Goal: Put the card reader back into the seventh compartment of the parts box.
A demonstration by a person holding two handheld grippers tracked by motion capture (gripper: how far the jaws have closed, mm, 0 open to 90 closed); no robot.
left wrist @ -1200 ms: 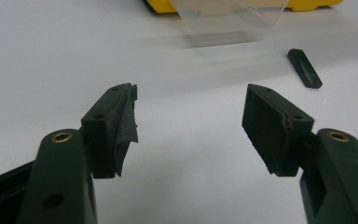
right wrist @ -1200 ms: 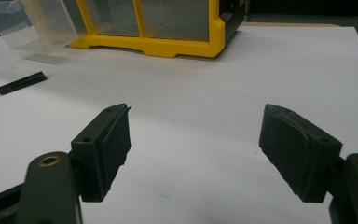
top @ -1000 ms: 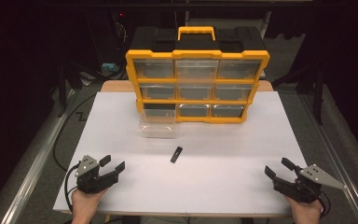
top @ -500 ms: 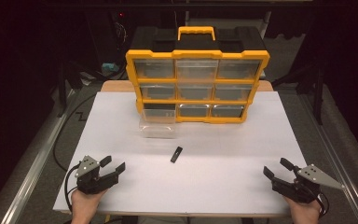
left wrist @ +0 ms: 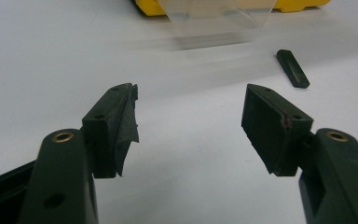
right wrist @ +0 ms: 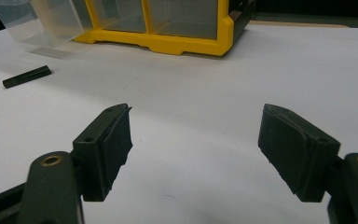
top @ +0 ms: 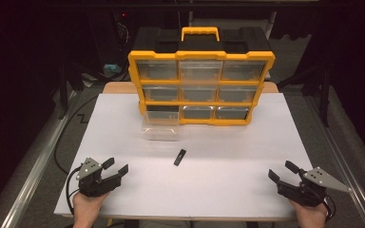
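From the high view, a person's two hands rest at the near edge of a white table (top: 228, 190), each holding a two-jaw gripper. The left gripper (top: 116, 167) sits at the near left corner, its jaws spread apart and grasping nothing; the right gripper (top: 280, 170) sits at the near right corner, jaws likewise parted and empty. Between them, nearer the table's middle and well apart from both, lies a small black bar (top: 180, 157), flat on the surface and angled slightly. Just beyond it stands a clear plastic drawer (top: 160, 129), pulled out and set on the table in front of a yellow-and-black organizer cabinet (top: 201, 85) with three rows of clear drawers; the bottom-left slot looks dark and open.

In the left gripper view, the two black jaws stand wide, with only bare white table between them. The pad on the left jaw shows a loose, frayed edge. The black bar (left wrist: 292, 68) lies ahead and to the right, the clear drawer (left wrist: 219, 14) blurred beyond it against the cabinet's yellow base.

In the right gripper view, the jaws are again released, nothing between them. The black bar (right wrist: 26, 76) lies far off to the left, near the clear drawer (right wrist: 37, 21), with the cabinet's yellow frame (right wrist: 168, 28) behind.
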